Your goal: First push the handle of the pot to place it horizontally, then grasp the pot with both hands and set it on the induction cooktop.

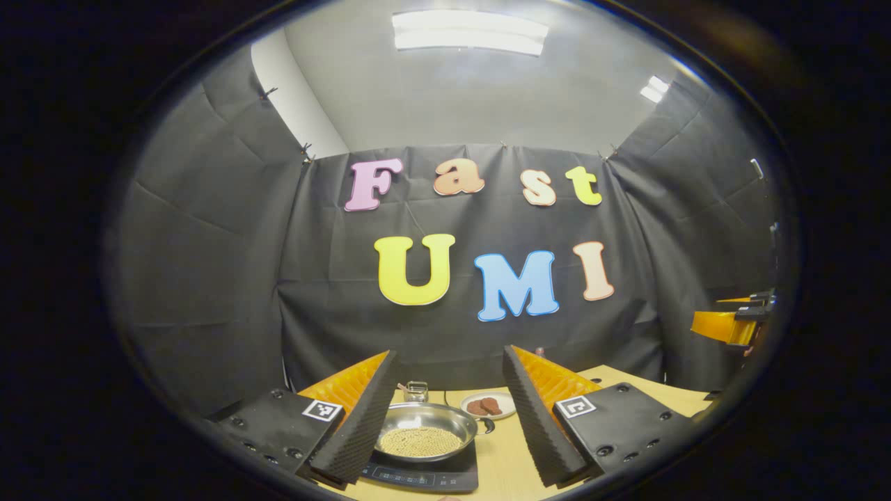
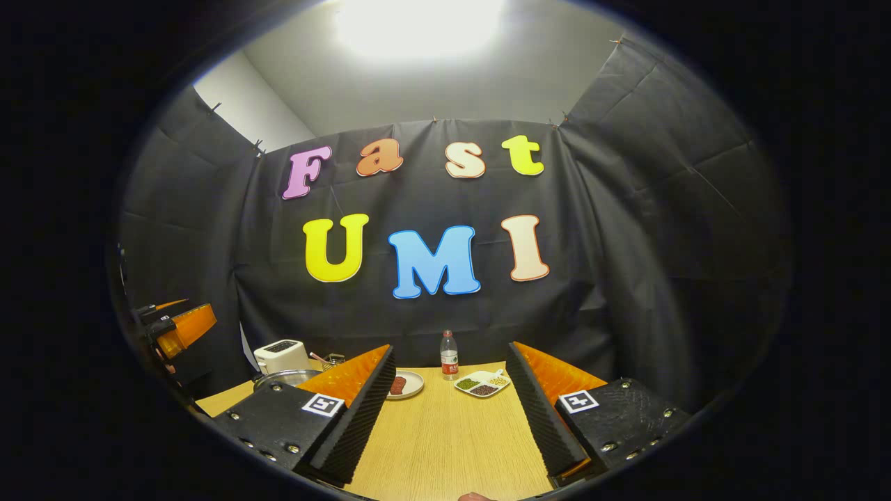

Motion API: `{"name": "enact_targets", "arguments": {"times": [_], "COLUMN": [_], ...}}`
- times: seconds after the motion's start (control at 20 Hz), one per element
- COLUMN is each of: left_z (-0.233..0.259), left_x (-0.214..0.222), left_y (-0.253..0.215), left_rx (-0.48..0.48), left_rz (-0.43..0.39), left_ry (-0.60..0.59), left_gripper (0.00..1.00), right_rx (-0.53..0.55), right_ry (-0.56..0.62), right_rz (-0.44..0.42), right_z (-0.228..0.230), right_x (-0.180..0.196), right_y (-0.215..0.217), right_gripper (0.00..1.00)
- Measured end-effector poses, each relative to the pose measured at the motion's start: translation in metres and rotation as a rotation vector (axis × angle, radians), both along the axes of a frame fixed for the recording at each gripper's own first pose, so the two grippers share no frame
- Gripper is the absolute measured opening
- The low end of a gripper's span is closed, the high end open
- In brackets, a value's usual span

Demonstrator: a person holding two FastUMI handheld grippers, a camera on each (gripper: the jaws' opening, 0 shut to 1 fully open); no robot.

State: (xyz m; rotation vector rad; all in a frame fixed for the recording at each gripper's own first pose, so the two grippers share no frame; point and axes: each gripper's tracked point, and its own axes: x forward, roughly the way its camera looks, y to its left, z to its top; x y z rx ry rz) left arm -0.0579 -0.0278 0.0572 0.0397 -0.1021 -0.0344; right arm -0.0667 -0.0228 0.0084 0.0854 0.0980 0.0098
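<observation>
While the left gripper [image 1: 445, 424] hangs low over the near edge of the wooden table [image 1: 508, 466], its two ribbed fingers [image 1: 355, 424] stand spread wide apart and pinch nothing. Between them, close in front, sits the black induction cooktop [image 1: 424, 476], and the steel pot [image 1: 426, 430] rests on top of it, its bowl covered with small yellowish beans. The pot's dark handle [image 1: 487, 424] sticks out to the right of the rim, lying roughly level. Just behind the pot stands a small metal container [image 1: 415, 390], and beside that, a little to the right, a white plate [image 1: 489, 406] carries reddish-brown pieces of food. Far off at the right edge of the left gripper view, part of the orange right gripper shows, raised well above the table.

From the right gripper view, the right gripper [image 2: 449, 424] also hovers over bare wood with its fingers [image 2: 358, 417] parted widely and nothing between them. Beyond them lie the plate with the red-brown food on the left and a white divided dish [image 2: 482, 383] of green, dark and pale grains on the right. A water bottle [image 2: 450, 355] stands upright behind these, near the cloth wall. To the left, partly hidden by the left finger, the pot's rim shows, with a white toaster [image 2: 281, 355] behind it. At the far left edge, the orange body of the left gripper appears.
</observation>
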Motion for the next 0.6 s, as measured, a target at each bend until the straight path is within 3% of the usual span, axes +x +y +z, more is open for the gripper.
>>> {"name": "enact_targets", "arguments": {"times": [0.4,0.45,0.5,0.6], "left_z": [0.001,0.002,0.002,0.004], "left_x": [-0.009,-0.010,-0.012,-0.013], "left_y": [0.017,0.018,0.018,0.018], "left_rx": [0.004,0.005,0.005,0.002], "left_rz": [0.008,0.009,0.009,0.004], "left_ry": [-0.009,-0.011,-0.012,-0.015], "left_gripper": [0.96,0.99,0.95,0.99], "right_rx": [0.001,0.001,0.000,-0.003], "right_ry": [-0.010,-0.012,-0.013,-0.017], "right_rz": [0.007,0.008,0.009,0.005], "right_z": [0.004,0.005,0.006,0.007], "right_x": [-0.008,-0.009,-0.010,-0.011], "right_y": [0.013,0.013,0.014,0.014], "right_gripper": [0.97,0.97,0.97,0.97]}}
